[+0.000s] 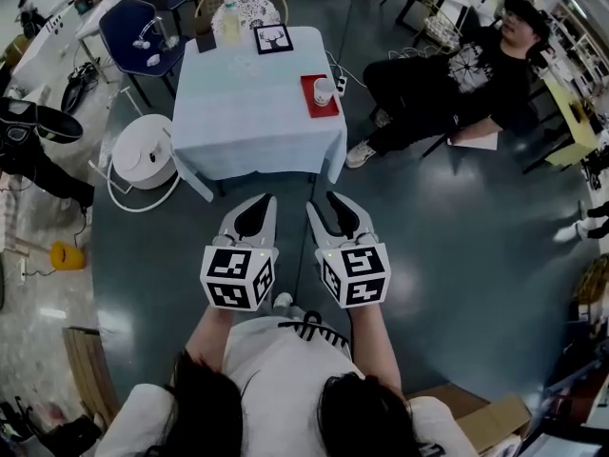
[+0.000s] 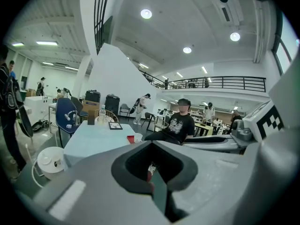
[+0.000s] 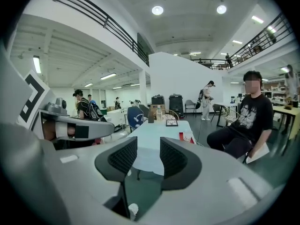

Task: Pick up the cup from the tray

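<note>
A white cup (image 1: 324, 90) stands on a red tray (image 1: 317, 107) at the right edge of a table with a pale blue cloth (image 1: 247, 103). Both grippers hover over the dark floor well short of the table, close to the person's body. My left gripper (image 1: 259, 203) is shut, its jaws meeting at the tips with nothing held. My right gripper (image 1: 328, 203) is open, a clear gap between its pads. In the left gripper view the cup (image 2: 138, 138) and tray (image 2: 131, 138) sit far ahead, above my left gripper (image 2: 152, 146). In the right gripper view the cup (image 3: 187, 137) lies beyond my right gripper (image 3: 148, 149).
A person (image 1: 447, 79) sits right of the table, legs stretched toward it. A picture frame (image 1: 272, 38) and a bottle (image 1: 230, 22) stand at the table's far end. A white round stool (image 1: 143, 155) and a blue chair (image 1: 133, 31) are to its left.
</note>
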Tool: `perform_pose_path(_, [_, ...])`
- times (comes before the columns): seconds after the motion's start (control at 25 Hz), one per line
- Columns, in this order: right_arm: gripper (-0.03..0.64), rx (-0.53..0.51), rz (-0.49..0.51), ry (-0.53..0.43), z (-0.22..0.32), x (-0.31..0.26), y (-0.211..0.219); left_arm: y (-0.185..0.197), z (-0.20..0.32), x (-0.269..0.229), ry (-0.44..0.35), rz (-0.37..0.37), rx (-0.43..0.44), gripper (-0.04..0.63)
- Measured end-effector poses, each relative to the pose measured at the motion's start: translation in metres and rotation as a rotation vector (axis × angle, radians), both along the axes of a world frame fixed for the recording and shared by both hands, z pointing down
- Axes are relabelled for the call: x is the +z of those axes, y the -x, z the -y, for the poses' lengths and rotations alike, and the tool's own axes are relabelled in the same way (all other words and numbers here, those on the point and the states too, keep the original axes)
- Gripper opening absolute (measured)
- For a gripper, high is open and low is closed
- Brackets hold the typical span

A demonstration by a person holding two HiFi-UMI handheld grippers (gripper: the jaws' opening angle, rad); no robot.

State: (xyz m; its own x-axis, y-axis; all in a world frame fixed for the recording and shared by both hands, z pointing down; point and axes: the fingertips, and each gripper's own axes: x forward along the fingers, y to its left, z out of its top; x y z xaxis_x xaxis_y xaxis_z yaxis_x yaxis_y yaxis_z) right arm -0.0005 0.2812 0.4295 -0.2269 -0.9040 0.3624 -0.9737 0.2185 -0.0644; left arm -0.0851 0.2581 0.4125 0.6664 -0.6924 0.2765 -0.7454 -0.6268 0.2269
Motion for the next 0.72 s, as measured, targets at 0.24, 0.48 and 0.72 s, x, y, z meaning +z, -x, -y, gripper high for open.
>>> perform_pose_path(0.24, [0.258, 0.012, 0.005, -0.022, 0.031, 0.004, -0.009, -0.003, 0.032, 0.008, -0.003, 0.002, -0.01, 0.002])
perform_pose_path(0.48, [0.273, 0.062, 0.014, -0.006, 0.076, 0.012, -0.031, -0.012, 0.081, 0.013, 0.008, 0.0, 0.003, 0.002])
perform_pose_path(0.72, [0.293, 0.133, 0.058, 0.004, 0.143, 0.017, -0.044, -0.012, 0.151, 0.017, 0.036, 0.013, 0.034, 0.002])
